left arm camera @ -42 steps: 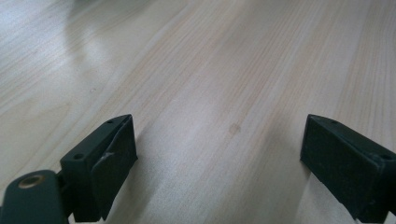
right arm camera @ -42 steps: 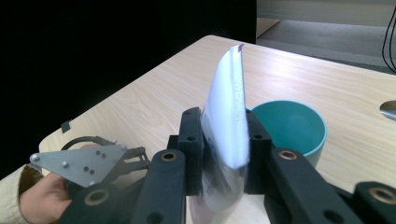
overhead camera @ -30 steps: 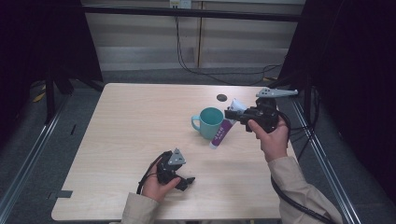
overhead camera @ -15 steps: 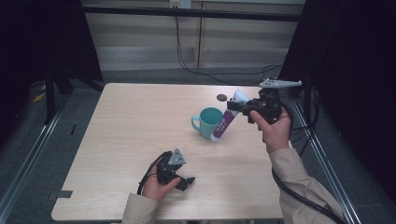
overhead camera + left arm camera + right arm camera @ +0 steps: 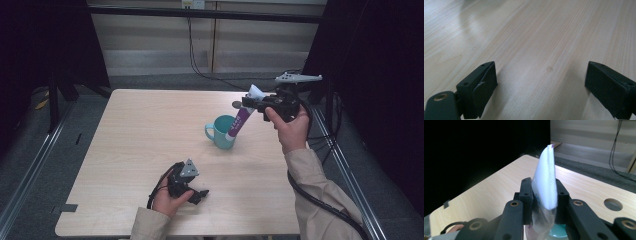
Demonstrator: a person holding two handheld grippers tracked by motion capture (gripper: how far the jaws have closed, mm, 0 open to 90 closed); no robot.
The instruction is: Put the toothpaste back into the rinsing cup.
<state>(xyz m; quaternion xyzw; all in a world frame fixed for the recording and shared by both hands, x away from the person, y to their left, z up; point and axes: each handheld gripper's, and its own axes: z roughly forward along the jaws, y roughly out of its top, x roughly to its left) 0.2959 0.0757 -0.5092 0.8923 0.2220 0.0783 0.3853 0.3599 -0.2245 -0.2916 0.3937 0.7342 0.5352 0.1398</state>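
The right gripper (image 5: 256, 103) is clenched on the flat white crimped end of the purple tube (image 5: 238, 123), so the tube hangs slanted, cap end down, at the teal mug's (image 5: 223, 132) rim, ready to stand inside. The left gripper (image 5: 194, 189), released and empty, rests on the surface (image 5: 140, 135) at about seven o'clock from the mug, out of the way.

Pale wooden table (image 5: 140, 150) with a round hole (image 5: 613, 204); behind it — dangling black cable (image 5: 192, 45).

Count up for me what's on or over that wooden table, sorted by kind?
Teal mug: 1
Purple-and-white tube, clamped in the right gripper with its lower end in the mug: 1
Hand-held grippers, including the left gripper: 2
Total: 4
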